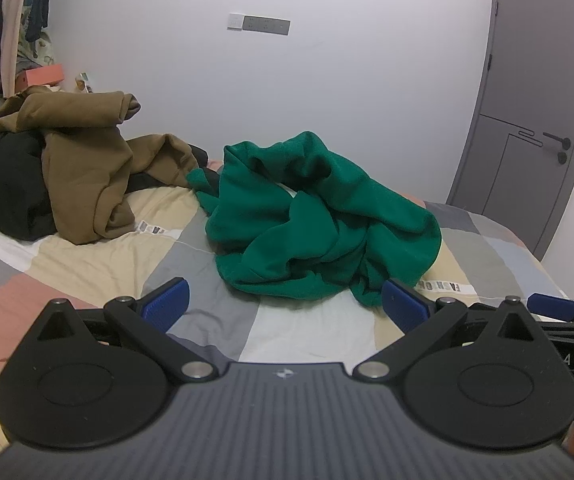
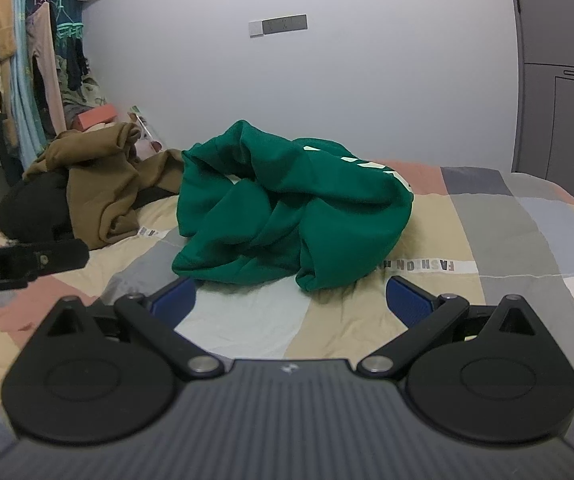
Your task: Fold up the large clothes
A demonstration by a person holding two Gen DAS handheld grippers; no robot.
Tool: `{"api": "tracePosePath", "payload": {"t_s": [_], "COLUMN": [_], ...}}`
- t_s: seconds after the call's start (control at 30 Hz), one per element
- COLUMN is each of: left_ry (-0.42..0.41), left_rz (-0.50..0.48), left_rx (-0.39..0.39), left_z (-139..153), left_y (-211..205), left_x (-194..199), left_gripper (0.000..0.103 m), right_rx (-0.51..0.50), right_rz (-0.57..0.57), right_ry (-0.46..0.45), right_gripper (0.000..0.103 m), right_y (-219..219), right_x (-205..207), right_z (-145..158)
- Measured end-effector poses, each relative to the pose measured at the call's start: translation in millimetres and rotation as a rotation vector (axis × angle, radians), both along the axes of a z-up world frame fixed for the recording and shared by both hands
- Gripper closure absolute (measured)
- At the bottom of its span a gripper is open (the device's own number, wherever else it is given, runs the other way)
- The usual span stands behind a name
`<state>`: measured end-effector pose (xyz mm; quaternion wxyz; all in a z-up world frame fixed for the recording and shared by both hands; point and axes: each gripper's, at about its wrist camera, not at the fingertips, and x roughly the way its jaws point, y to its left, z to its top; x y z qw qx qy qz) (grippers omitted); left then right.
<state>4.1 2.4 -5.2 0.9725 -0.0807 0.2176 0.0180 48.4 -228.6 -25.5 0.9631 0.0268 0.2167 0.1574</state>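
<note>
A crumpled green sweatshirt lies bunched in the middle of the patchwork bed; in the right wrist view white print shows on its far side. My left gripper is open and empty, just short of the sweatshirt's near edge. My right gripper is open and empty, also just in front of the sweatshirt. The right gripper's blue tip shows at the right of the left wrist view. The left gripper's black body shows at the left of the right wrist view.
A brown garment lies heaped over black clothing at the bed's far left. Hanging clothes fill a rack by the left wall. A grey door stands at the right. A pink box sits behind the pile.
</note>
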Motion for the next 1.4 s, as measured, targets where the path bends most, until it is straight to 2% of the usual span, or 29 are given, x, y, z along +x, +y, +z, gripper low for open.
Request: {"api": "tracePosePath", "payload": {"t_s": [1.4], "left_ry": [-0.003], "left_rz": [0.005], "left_rx": [-0.001], "left_z": [-3.8], "left_y": [0.1], "left_x": [-0.7], "left_gripper": [0.0], "right_rx": [-0.008], "right_rz": [-0.008], "right_ry": [0.025], "right_gripper": [0.0], "right_y": [3.8], "right_x": [5.4], "right_z": [-7.2]}}
